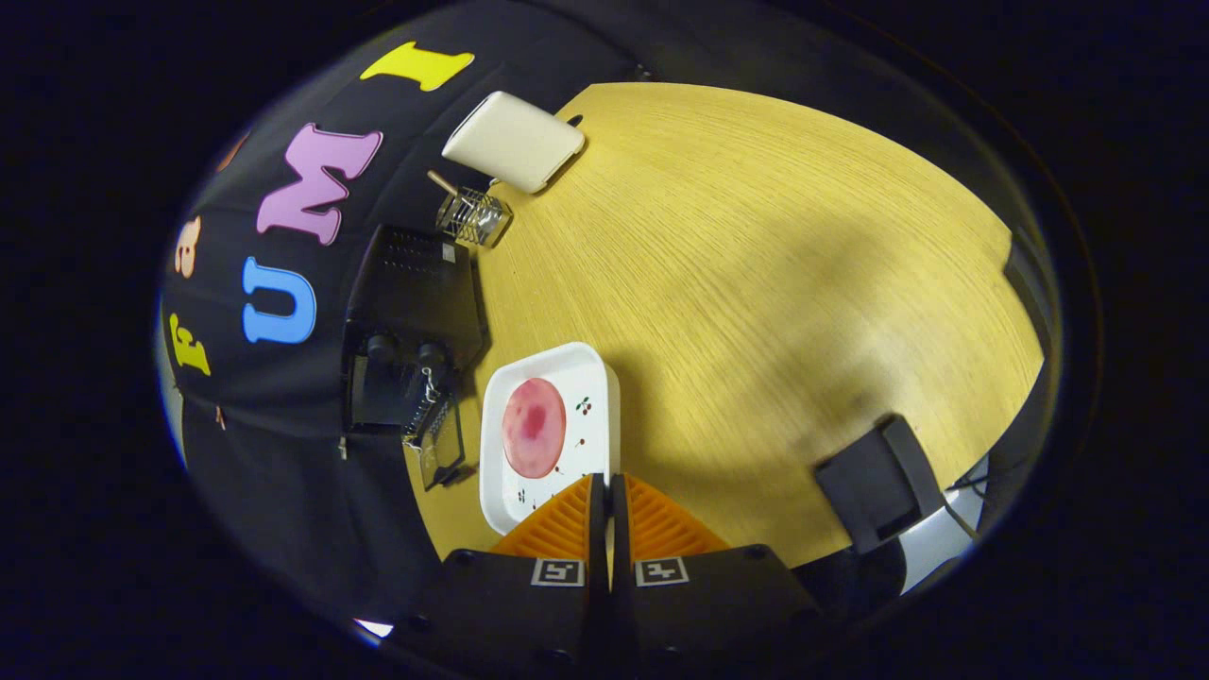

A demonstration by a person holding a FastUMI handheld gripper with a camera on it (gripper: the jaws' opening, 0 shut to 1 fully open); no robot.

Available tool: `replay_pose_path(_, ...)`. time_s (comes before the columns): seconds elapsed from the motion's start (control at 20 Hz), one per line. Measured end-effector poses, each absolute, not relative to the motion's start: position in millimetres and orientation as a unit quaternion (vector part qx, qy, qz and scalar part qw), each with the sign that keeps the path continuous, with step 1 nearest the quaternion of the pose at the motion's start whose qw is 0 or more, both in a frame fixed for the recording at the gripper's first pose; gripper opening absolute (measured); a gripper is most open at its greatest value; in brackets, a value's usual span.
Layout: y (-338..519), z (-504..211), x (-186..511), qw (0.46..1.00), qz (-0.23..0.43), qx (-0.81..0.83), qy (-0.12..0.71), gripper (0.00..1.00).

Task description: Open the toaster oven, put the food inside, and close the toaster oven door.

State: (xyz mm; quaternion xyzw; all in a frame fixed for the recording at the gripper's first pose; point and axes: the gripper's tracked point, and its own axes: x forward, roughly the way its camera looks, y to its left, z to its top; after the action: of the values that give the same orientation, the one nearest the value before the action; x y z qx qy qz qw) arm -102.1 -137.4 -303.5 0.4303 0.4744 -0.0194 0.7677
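Note:
A white square plate carries a round pink slice of food. My gripper is shut on the plate's near rim, its orange fingers pressed almost together with the thin edge between them. The plate seems to hang above the wooden table, casting a shadow beside it. Just beyond the plate's far side stands the black toaster oven, with two knobs showing. Its glass door looks swung open toward the plate.
A small wire basket and a white flat box stand past the oven along the table's edge by the wall. A black chair-like object sits off the table's other side.

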Motion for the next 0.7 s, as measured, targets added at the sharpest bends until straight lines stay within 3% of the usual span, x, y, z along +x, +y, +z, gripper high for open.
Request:
replay_pose_path(0.35,-78,-261,-126,0.762,-0.010,0.488,0.425,0.05)
replay_pose_path(0.7,-5,-237,-101,0.767,0.030,0.497,0.403,0.05)
